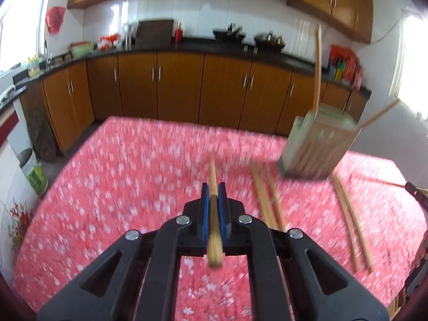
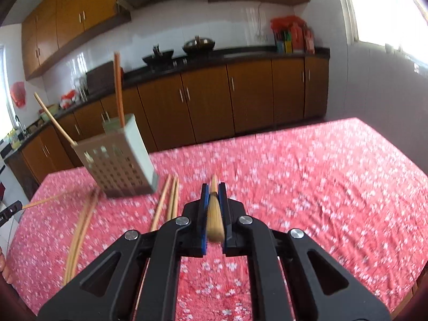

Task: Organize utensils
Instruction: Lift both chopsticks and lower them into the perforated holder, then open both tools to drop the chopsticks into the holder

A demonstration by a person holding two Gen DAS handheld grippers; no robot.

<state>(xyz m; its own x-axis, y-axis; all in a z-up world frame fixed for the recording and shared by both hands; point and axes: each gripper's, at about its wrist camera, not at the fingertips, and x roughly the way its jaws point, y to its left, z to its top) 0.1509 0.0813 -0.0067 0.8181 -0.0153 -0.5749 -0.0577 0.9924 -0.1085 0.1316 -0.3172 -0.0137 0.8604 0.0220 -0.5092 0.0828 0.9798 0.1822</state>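
Left gripper [image 1: 213, 187] is clamped on one chopstick [image 1: 213, 176]; right gripper [image 2: 213, 188] is clamped on another chopstick [image 2: 214, 208], both above the tablecloth [image 1: 120, 165]. The holder [image 2: 117, 165] stands ahead with two sticks inside. Risk: blurred, fast motion; a long stick could miss the opening or tip the holder. Loose chopsticks [image 1: 267, 200] lie beside it.

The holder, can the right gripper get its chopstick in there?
Probably yes. The right gripper is shut on a chopstick, and the holder stands ahead to its left with an open top. Only two sticks poke out, leaving room.
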